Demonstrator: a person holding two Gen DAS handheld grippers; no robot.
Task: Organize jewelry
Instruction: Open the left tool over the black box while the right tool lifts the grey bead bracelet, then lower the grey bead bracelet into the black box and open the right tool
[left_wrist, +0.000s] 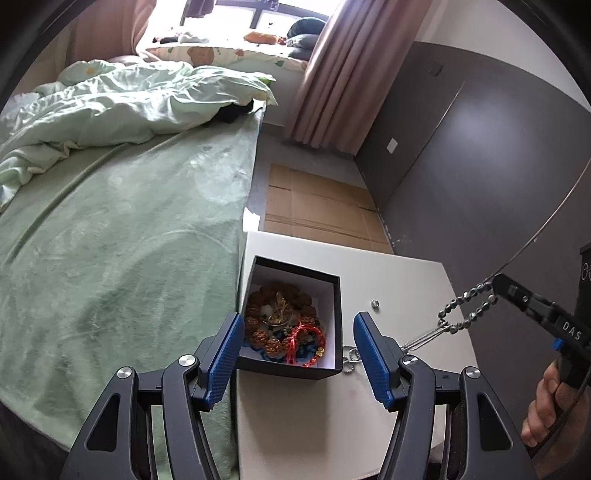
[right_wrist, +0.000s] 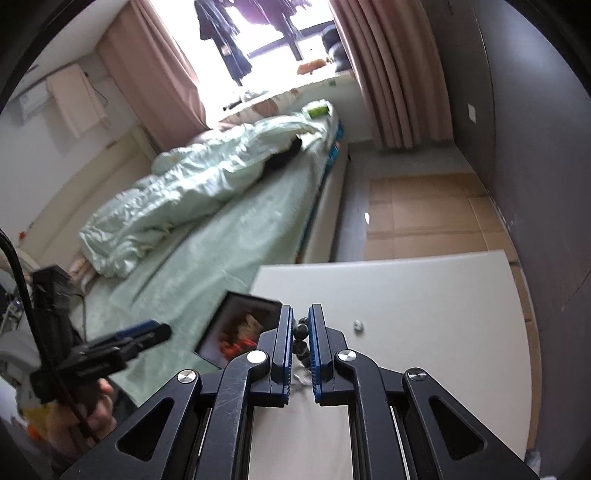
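Note:
A black box (left_wrist: 295, 266) with a white lining stands at the left edge of the white table (left_wrist: 406, 406) and holds several bead bracelets (left_wrist: 280, 325), brown, red and blue. My left gripper (left_wrist: 300, 352) is open, its blue pads astride the box's near side without touching it. My right gripper (left_wrist: 495, 286) is shut on a silver bead chain (left_wrist: 461, 308), lifted so the chain trails down to the table beside the box. In the right wrist view the chain (right_wrist: 300, 332) is pinched between the shut gripper (right_wrist: 301, 310), with the box (right_wrist: 240, 328) to the left. A small silver ring (left_wrist: 375, 303) lies on the table.
A bed with a green sheet (left_wrist: 129, 240) and a crumpled quilt runs along the table's left side. Cardboard (left_wrist: 317, 206) covers the floor beyond the table, and a dark wall panel (left_wrist: 480, 166) stands at the right. A hand (left_wrist: 546, 410) grips the right tool. The ring (right_wrist: 357, 325) sits mid-table.

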